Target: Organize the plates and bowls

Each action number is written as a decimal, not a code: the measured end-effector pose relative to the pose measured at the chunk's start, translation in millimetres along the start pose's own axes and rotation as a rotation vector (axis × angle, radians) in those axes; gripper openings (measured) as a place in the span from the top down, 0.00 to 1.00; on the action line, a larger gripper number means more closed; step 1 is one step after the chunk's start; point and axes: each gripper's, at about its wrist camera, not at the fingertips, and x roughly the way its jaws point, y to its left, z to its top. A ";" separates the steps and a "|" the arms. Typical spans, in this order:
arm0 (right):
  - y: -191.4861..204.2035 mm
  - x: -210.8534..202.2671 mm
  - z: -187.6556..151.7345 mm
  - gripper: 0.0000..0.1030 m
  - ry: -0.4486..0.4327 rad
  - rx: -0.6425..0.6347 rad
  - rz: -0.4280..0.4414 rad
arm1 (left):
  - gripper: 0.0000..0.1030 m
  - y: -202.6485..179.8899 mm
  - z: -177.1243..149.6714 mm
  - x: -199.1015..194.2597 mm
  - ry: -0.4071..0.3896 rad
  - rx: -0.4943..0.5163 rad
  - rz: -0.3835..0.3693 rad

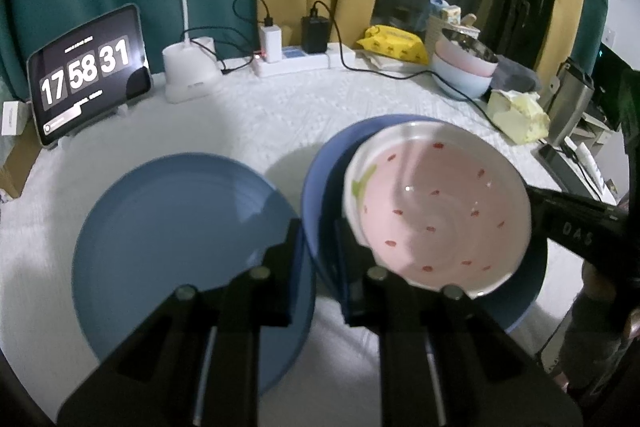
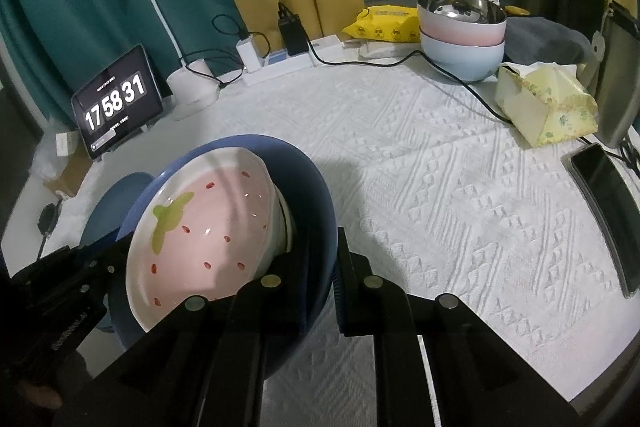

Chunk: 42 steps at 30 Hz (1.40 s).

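We have both grippers, left [image 1: 316, 247] and right [image 2: 326, 267], clamped on the blue bowl's [image 2: 312, 187] rim, strawberry bowl [image 1: 436, 207] inside. Next comes a level lift toward the stacked bowls [image 2: 462, 39].

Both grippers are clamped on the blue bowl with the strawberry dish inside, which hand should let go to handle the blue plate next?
Probably the left. The left gripper grips the blue bowl rim right beside the blue plate. The right gripper grips the far rim, with the strawberry dish between it and the plate.

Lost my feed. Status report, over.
Left gripper and right gripper both shut on blue bowl rim. Strawberry dish tilted inside it. Blue plate beside it.
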 end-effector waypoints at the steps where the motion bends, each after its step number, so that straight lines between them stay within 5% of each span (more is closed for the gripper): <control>1: -0.2 -1.1 0.3 0.87 -0.004 -0.001 -0.001 | 0.87 -0.2 -0.2 0.2 0.001 -0.001 -0.003; 42: 28.9 -39.6 19.0 0.88 -0.104 -0.024 -0.005 | 0.87 20.6 9.3 -36.7 -0.096 -0.062 -0.042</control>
